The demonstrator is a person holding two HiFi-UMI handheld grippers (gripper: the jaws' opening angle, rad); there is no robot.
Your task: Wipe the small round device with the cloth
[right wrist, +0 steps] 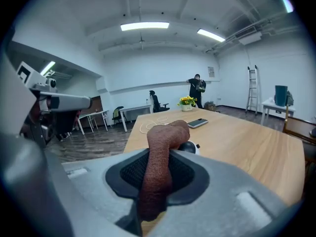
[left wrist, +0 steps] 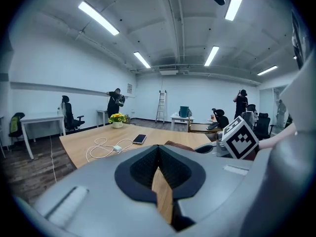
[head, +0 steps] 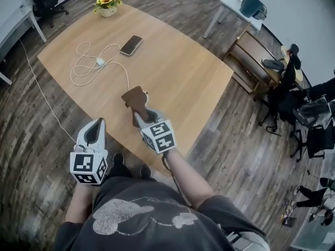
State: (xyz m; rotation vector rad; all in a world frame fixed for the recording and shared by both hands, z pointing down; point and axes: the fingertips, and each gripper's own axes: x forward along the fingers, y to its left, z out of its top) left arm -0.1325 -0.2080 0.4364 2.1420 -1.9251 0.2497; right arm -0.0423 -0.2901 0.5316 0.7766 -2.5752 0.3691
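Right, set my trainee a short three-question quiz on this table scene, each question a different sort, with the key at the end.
1. True or false: the left gripper holds the brown textured cloth.
2. In the right gripper view, what sits on the wooden table just beyond the cloth? A a mug; B a small round black-and-white device; C scissors.
3. Fill in: the coiled white cable lies beside a dark ___.
Key: 1 false: the right gripper is shut on the cloth, and the left one is shut on nothing. 2 B. 3 smartphone.
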